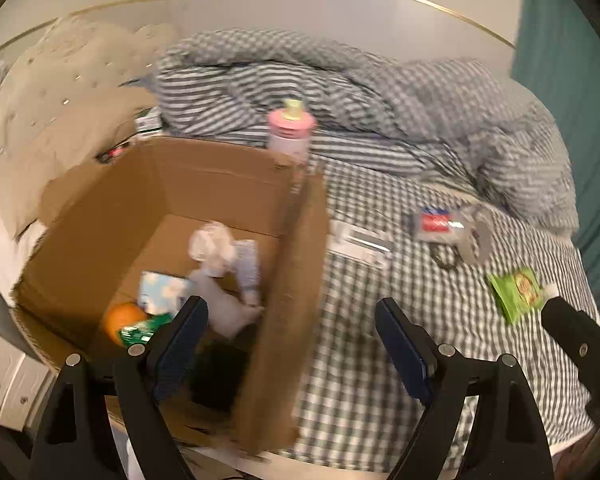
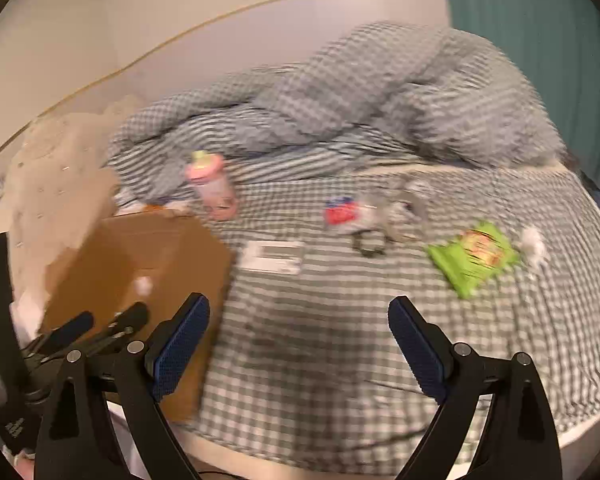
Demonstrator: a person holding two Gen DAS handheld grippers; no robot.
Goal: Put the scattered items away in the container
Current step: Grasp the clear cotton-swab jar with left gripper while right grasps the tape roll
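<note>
Both tools are spread wide and empty: the left gripper (image 1: 290,312) hangs over the cardboard box (image 1: 292,280), which is partly filled. The right gripper (image 2: 298,312) faces the checked bedspread (image 2: 320,340). Judged step: fetching the next item; the green snack packet (image 2: 474,256), lying well apart from the box, calls for a reach and a flat pinch.

No text, label or number is legible: printing on the green snack packet (image 2: 473,257), the red-and-blue packet (image 2: 341,209) and the white card (image 2: 271,257) is blurred.
</note>
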